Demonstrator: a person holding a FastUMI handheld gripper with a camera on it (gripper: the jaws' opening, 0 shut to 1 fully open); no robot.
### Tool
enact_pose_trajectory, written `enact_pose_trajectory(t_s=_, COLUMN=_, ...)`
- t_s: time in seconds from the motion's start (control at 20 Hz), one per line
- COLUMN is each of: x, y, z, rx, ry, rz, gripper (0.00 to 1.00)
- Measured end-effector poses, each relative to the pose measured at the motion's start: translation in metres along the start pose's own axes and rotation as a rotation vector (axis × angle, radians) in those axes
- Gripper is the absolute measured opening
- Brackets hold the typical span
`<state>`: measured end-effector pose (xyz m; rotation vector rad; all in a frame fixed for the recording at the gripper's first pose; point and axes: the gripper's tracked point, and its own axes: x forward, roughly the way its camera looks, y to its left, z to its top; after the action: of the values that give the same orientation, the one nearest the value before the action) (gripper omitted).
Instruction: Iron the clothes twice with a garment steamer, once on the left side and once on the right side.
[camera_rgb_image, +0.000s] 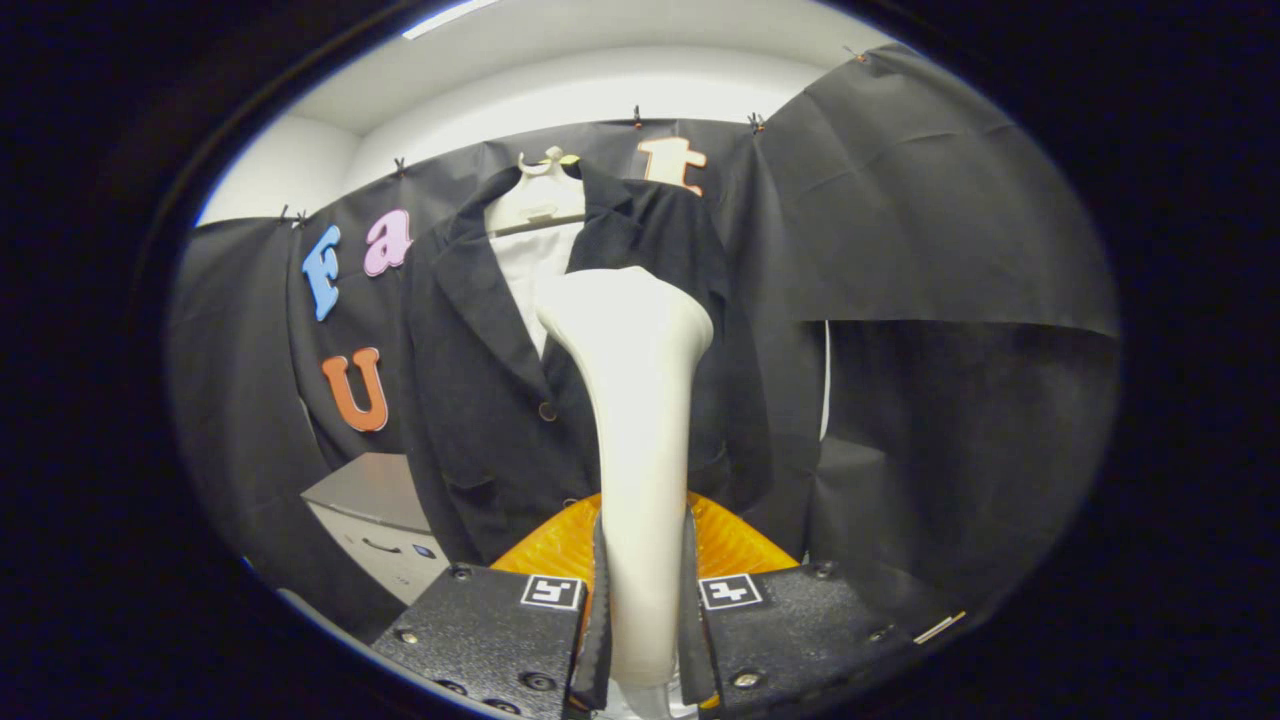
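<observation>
Gripper (642, 610) clamped on the handle of the white garment steamer (635, 400), both fingers pressing its sides; the steamer's long axis runs straight ahead to its flared head. Dark jacket (480, 400) hangs upright on a hanger (540, 190) just beyond the head, its left panel exposed, right panel partly hidden. Grey cabinet (375, 510), drawers shut, stands lower left.

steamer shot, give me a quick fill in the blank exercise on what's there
1. The hand-held gripper is shut on the white ____ handle.
2. The steamer stands in front of a dark ____ on a hanger.
3. Under the jacket a ____ lining shows at the collar.

Missing words: steamer; jacket; white
</observation>
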<state>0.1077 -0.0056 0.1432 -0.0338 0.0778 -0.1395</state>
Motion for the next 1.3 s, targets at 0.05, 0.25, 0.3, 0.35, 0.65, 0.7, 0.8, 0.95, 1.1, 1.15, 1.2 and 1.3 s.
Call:
enact_pose_trajectory(t_s=0.05, x=0.004, y=-0.003, z=0.001, rx=-0.004, ry=-0.011, rz=-0.007, gripper=0.29)
enact_pose_trajectory(t_s=0.25, x=0.02, y=-0.008, z=0.026, rx=-0.027, ry=-0.118, rz=-0.045, gripper=0.29)
enact_pose_trajectory(t_s=0.3, x=0.025, y=-0.007, z=0.034, rx=-0.025, ry=-0.142, rz=-0.046, gripper=0.3)
enact_pose_trajectory(t_s=0.35, x=0.029, y=-0.007, z=0.041, rx=-0.018, ry=-0.158, rz=-0.049, gripper=0.3)
enact_pose_trajectory(t_s=0.65, x=0.052, y=-0.016, z=0.071, rx=0.0, ry=-0.252, rz=-0.079, gripper=0.29)
enact_pose_trajectory(t_s=0.7, x=0.055, y=-0.014, z=0.076, rx=0.006, ry=-0.265, rz=-0.078, gripper=0.3)
enact_pose_trajectory(t_s=0.8, x=0.06, y=-0.01, z=0.084, rx=0.007, ry=-0.283, rz=-0.07, gripper=0.3)
enact_pose_trajectory(t_s=0.95, x=0.059, y=0.004, z=0.087, rx=-0.018, ry=-0.314, rz=-0.042, gripper=0.3)
enact_pose_trajectory(t_s=1.1, x=0.054, y=0.034, z=0.083, rx=-0.041, ry=-0.338, rz=0.027, gripper=0.3)
enact_pose_trajectory(t_s=1.15, x=0.054, y=0.046, z=0.079, rx=-0.056, ry=-0.339, rz=0.048, gripper=0.29)
enact_pose_trajectory(t_s=1.2, x=0.056, y=0.059, z=0.076, rx=-0.07, ry=-0.337, rz=0.071, gripper=0.29)
enact_pose_trajectory(t_s=1.3, x=0.061, y=0.084, z=0.069, rx=-0.095, ry=-0.333, rz=0.11, gripper=0.29)
